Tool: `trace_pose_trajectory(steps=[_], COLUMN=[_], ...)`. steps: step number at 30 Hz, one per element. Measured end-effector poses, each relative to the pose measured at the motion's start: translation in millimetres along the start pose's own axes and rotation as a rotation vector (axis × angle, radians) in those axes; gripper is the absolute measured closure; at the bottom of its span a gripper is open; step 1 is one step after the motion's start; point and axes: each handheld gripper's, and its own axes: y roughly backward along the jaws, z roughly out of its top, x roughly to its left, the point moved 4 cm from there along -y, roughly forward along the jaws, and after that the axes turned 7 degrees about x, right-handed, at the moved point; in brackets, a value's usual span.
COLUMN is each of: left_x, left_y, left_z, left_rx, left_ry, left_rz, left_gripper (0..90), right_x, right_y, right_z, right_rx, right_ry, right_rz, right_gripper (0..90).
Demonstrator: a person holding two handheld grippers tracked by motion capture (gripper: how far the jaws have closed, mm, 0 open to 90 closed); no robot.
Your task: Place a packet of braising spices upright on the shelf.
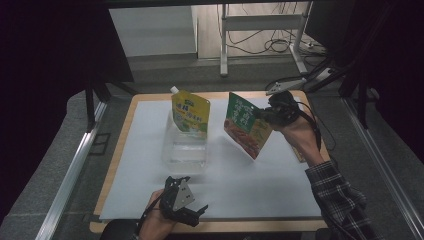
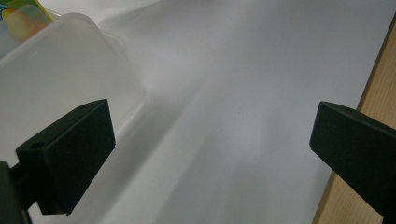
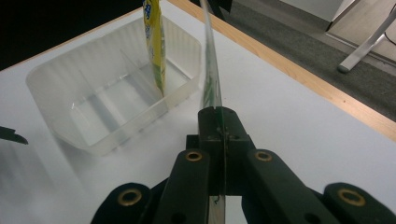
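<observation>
Two pouches: right hand-held gripper [image 1: 267, 114] clamps the green pouch [image 1: 245, 125] aloft; left hand-held gripper [image 1: 197, 212] gapes empty

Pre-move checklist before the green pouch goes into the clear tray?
1. Right claw shut on the flat green printed food pouch: ok, the pouch edge is pinched between its jaws.
2. Pouch lifted off the white table sheet: ok, it hangs tilted beside the tray.
3. Free slot in the clear plastic divided tray: ok, the yellow spouted pouch stands in the far compartment and the near one looks empty.
4. Left claw out of the path: ok, open near the front table edge, holding nothing.
5. Tray held against sliding: not ok, nothing braces it.
6. Pouch fits the slot: cannot tell.
</observation>
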Motion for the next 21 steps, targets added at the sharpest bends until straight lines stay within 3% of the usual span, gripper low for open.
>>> trace_pose_trajectory(steps=[8,21], left_x=[0.4,-0.1], left_y=[-0.6,-1.0], left_z=[-0.1,-0.1], left_rx=[-0.001,0.001], left_ry=[0.001,-0.002], left_rz=[-0.002,-0.003], left_gripper=[0.0,0.0], right_x=[1.4,15.6], right_y=[9.5,26.4], right_z=[0.4,9.4], right_rx=[-0.022,-0.054], right_ry=[0.000,0.023], right_rz=[0.024,0.106], right_gripper=[89.1,89.1])
